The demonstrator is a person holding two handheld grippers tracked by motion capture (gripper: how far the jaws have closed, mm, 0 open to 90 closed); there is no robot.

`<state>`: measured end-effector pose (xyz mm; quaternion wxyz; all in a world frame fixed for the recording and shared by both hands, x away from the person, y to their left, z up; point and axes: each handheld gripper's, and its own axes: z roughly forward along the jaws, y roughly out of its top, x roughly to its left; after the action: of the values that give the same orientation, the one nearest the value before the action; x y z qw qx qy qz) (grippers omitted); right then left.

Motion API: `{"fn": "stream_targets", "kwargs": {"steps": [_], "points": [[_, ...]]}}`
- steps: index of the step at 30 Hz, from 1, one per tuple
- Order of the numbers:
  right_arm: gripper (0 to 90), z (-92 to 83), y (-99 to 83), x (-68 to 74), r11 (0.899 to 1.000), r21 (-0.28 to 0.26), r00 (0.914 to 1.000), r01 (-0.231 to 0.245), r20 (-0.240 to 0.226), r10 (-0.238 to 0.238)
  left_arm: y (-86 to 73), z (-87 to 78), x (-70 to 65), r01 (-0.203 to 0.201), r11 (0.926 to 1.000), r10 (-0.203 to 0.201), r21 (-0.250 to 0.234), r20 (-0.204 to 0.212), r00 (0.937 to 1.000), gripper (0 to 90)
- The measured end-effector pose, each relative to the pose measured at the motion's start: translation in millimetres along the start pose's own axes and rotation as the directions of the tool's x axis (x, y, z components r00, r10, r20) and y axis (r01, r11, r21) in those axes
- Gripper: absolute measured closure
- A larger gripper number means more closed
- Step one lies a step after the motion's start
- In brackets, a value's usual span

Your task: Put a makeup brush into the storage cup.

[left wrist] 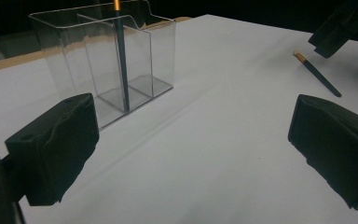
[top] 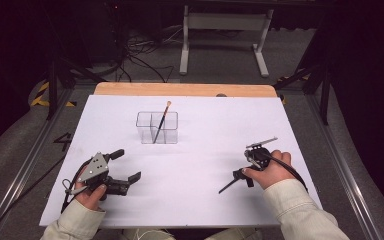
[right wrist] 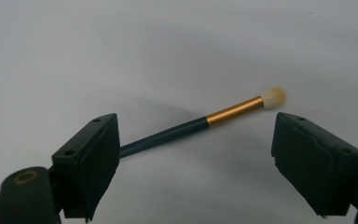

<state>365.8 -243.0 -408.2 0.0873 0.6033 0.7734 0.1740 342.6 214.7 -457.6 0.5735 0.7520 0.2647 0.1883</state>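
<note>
Your right gripper: jaws wide apart, nothing clamped. A brush with dark handle, gold ferrule and pale tip lies flat on the white table, crossing the gap at frame centre.

Your left gripper: jaws wide, empty. A clear divided holder stands upper left, with a second brush leaning inside its middle section.

High view: left gripper lower left, right gripper lower right, holder above centre, well apart from both.
</note>
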Motion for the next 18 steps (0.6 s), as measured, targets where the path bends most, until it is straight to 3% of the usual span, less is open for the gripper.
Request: {"fn": "stream_targets", "kwargs": {"steps": [18], "points": [[17.4, 16.0, -1.5, 9.7, 0.999, 0.027, 0.9993, -0.027, 0.026, 0.026, -0.2, -0.8, -1.0, -0.001, 1.0, 0.001, -0.008, 0.012, 0.9999, 2.2]]}}
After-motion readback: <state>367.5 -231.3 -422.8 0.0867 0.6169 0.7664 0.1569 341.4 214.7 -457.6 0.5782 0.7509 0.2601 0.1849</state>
